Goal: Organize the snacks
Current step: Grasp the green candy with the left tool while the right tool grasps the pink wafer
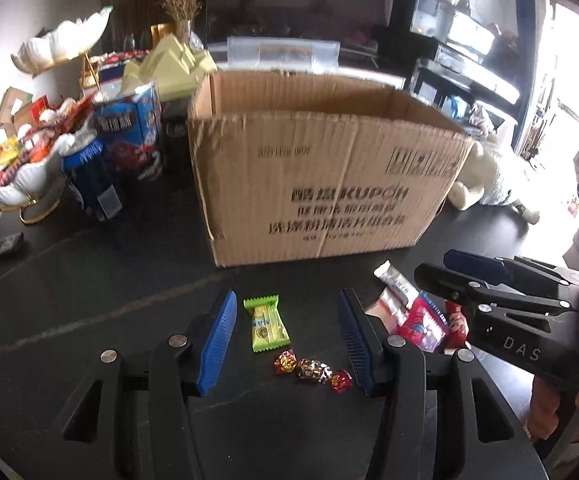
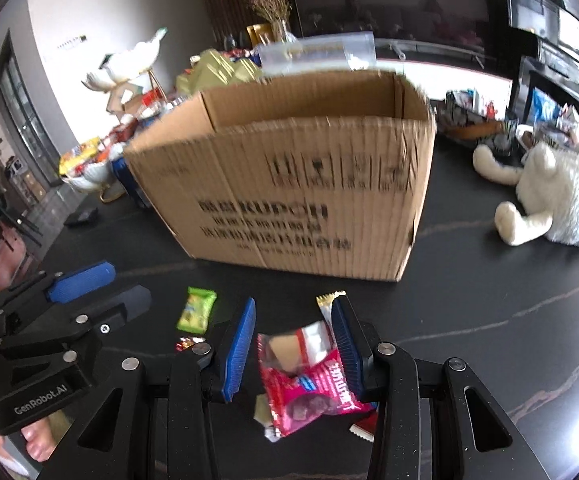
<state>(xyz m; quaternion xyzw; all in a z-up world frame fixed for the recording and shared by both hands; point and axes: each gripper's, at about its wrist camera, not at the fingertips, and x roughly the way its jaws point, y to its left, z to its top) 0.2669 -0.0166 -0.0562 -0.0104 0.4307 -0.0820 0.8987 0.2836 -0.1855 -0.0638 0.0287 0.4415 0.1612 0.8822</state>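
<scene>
my left jaws stand partly open and grip nothing; the green snack packet lies flat on the dark desk between the blue pads, touching neither. its long axis runs away from me toward the cardboard box, tilted a little to the right at the near end. just nearer than it, a short row of three foil-wrapped candies lies crosswise, red, gold and red.

my right jaws are partly open too, empty, hanging over a loose heap: a pink packet lying slantwise, a red-and-white wrapper beyond it, and a long silver-and-gold stick packet pointing toward the box. whether the right pad touches the heap i cannot tell.

the box stands open-topped right behind the snacks, its near wall close to them. there is bare desk to the left of the green packet and to the right of the heap, up to a white plush toy.

the box reads "kupon" above blurred lines of chinese print. the left tool's body reads "genrobot.ai", the right tool's "das".
</scene>
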